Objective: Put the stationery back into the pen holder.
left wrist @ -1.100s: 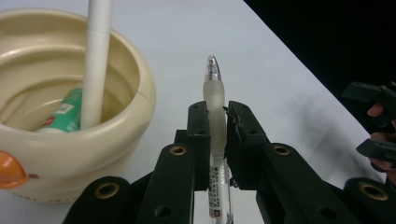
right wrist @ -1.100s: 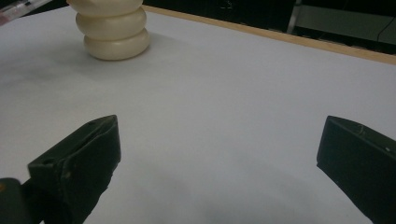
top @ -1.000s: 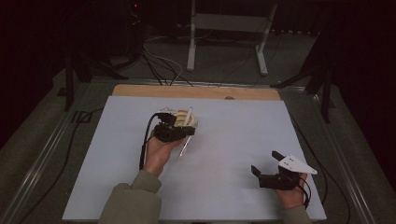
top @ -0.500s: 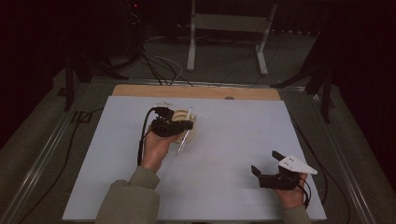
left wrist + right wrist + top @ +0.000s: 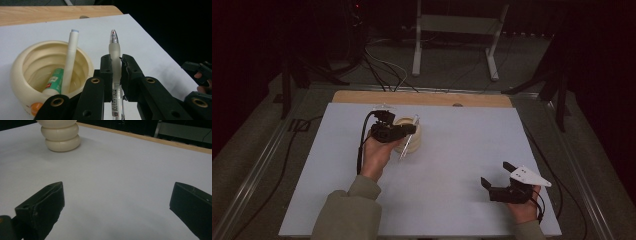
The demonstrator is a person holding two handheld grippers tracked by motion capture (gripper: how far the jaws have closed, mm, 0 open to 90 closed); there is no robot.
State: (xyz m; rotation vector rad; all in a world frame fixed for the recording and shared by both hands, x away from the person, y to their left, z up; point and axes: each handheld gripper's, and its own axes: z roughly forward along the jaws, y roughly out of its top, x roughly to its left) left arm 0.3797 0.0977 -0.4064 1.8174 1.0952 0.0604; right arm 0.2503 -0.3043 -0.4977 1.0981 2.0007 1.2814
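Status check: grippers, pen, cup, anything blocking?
Left gripper shut on pen, beside cup. Right gripper open, idle. Cup holds two items; nothing blocking.

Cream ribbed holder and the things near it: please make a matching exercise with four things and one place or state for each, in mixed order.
Things:
1. clear plastic pen
2. white marker with blue end
3. green-labelled tube
4. right hand-held gripper

States:
A. lies low inside the cream ribbed holder
B. open and empty
C. clamped in the left hand-held gripper
D. leans in the holder, end above the rim

Pairs: 1-C, 2-D, 3-A, 4-B
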